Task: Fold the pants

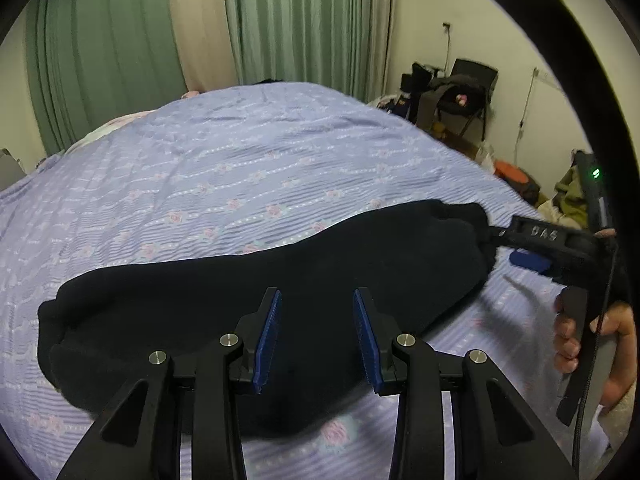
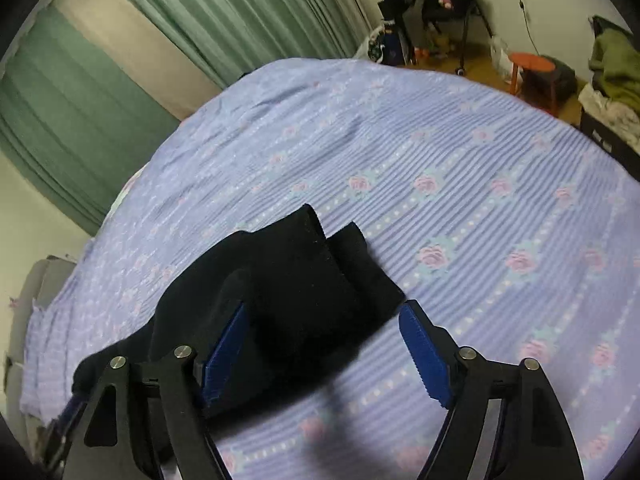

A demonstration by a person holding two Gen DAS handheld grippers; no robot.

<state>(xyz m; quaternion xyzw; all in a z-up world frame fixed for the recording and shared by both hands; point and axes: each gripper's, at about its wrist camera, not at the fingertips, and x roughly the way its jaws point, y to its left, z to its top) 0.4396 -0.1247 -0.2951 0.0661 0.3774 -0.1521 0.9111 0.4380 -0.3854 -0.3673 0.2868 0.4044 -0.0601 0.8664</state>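
Note:
Black pants (image 1: 248, 304) lie folded lengthwise in a long band across the purple flowered bedspread (image 1: 248, 160). My left gripper (image 1: 316, 296) is open and empty, its blue pads just above the middle of the band. The right gripper (image 1: 520, 240) shows at the band's right end, beside the cuffs. In the right wrist view my right gripper (image 2: 324, 308) is open, its jaws wide on either side of the leg cuffs (image 2: 316, 264), which lie flat on the bedspread (image 2: 460, 184), one cuff offset behind the other.
Green curtains (image 1: 296, 20) hang behind the bed. A black chair (image 1: 468, 88) piled with clothes and bags stands at the far right. An orange stool (image 2: 532, 64) and a green blanket (image 2: 616, 64) are past the bed's right edge.

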